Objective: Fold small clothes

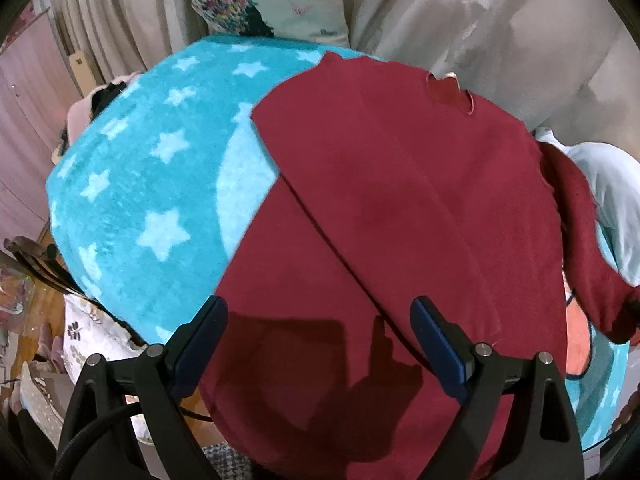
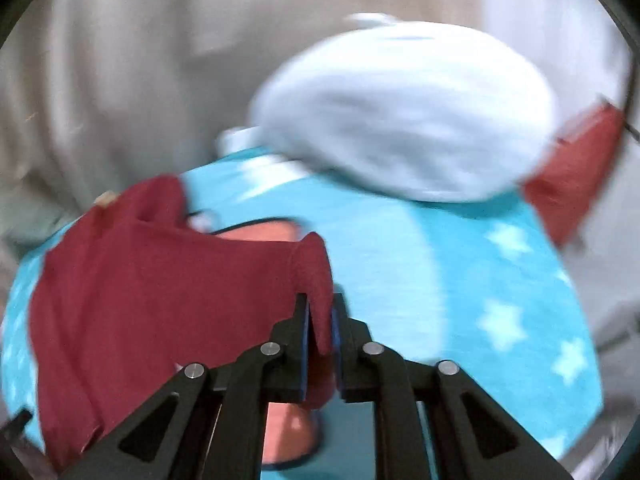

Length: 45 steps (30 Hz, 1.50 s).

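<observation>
Spread flat: dark red knit garment (image 1: 380, 216) on turquoise fleece blanket with pale stars (image 1: 132, 184), one side already folded over its middle, fold edge running diagonally down the cloth. Neck opening (image 1: 450, 94) at the garment's far edge, towards the beige draped fabric (image 1: 500, 32) beyond the blanket. Floral cushion (image 1: 264, 0) propped behind the blanket's far edge.

Above the garment's near hem: left hand-held gripper (image 1: 320, 340), blue-padded fingers (image 1: 202, 336) wide apart, nothing between them, shadow cast on the red cloth below.

To the garment's right: loose sleeve (image 2: 224, 264) pulled up and away from the body, its cuff pinched in the right hand-held gripper (image 2: 320, 324), jaws nearly together, clamped on the cloth. Much motion blur in the right wrist view. Beyond the sleeve, on the blanket: pale blue bundle of cloth (image 2: 400, 120), with a brick-red piece of fabric (image 2: 576, 172) at its far side; cannot tell what that piece is. Beneath the lifted sleeve: salmon-pink patch with dark outline (image 2: 256, 234) printed on the blanket.
</observation>
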Each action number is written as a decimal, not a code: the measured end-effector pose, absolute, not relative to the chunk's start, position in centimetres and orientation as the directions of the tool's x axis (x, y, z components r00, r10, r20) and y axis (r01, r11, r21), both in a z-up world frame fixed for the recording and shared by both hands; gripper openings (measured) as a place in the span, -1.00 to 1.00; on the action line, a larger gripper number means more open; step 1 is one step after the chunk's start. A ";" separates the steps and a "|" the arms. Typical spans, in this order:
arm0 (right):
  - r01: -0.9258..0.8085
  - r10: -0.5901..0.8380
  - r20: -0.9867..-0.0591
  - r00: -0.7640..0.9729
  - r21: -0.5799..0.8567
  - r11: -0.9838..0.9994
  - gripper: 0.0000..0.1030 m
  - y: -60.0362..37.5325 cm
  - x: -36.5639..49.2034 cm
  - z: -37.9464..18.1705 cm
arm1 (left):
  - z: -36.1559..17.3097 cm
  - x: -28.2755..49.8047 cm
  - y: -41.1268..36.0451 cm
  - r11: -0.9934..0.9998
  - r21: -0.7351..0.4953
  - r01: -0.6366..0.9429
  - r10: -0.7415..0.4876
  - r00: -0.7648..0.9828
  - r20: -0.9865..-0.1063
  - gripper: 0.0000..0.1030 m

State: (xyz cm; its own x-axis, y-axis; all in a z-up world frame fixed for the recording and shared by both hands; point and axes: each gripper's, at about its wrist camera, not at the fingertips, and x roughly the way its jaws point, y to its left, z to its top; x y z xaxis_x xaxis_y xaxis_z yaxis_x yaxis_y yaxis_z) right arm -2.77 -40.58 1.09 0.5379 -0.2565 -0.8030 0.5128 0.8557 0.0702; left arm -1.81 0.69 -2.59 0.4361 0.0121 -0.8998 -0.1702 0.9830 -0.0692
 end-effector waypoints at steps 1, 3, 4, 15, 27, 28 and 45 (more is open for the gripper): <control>0.516 -0.238 -0.807 0.540 0.094 0.852 -0.56 -40.8 -3.0 0.9 | -2.8 -1.7 0.5 0.984 -0.080 -0.157 -0.004 0.435 -0.901 0.79; 0.495 -0.196 -0.814 0.547 0.125 0.860 -0.29 -40.2 -3.1 0.6 | -3.2 -1.4 -0.3 0.989 -0.089 -0.116 -0.031 0.432 -0.901 0.79; 0.477 -0.186 -0.816 0.547 0.121 0.870 -0.22 -39.4 -2.8 0.4 | -3.3 -1.4 -1.0 0.992 -0.093 -0.080 -0.050 0.433 -0.900 0.79; 0.365 -0.109 -0.855 0.508 0.099 0.926 -0.11 -34.3 -2.4 -1.5 | -5.2 -2.0 -8.4 0.963 -0.014 0.267 -0.139 0.455 -0.880 0.44; 0.342 -0.093 -0.869 0.485 0.090 0.935 -0.11 -33.5 -2.2 -2.4 | -3.9 -0.7 -1.1 0.998 -0.055 0.028 -0.062 0.489 -0.870 -1.00; 0.337 -0.088 -0.868 0.490 0.095 0.937 -0.11 -33.5 -2.2 -2.3 | -3.2 -0.6 1.2 0.996 -0.074 -0.045 -0.041 0.506 -0.862 -1.00; -0.167 0.431 -0.848 0.308 0.398 0.902 -0.45 -17.2 3.7 -6.2 | 0.3 -3.8 18.1 0.887 -0.107 -0.449 0.164 0.523 -0.836 -0.51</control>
State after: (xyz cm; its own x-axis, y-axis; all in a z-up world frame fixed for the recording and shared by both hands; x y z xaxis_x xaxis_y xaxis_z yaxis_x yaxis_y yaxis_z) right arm 3.69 -17.15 -6.18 0.3083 0.4312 -0.8480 -0.1674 0.9021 0.3978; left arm -3.78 18.13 0.27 0.5230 0.1637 -0.8365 -0.4486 0.8873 -0.1068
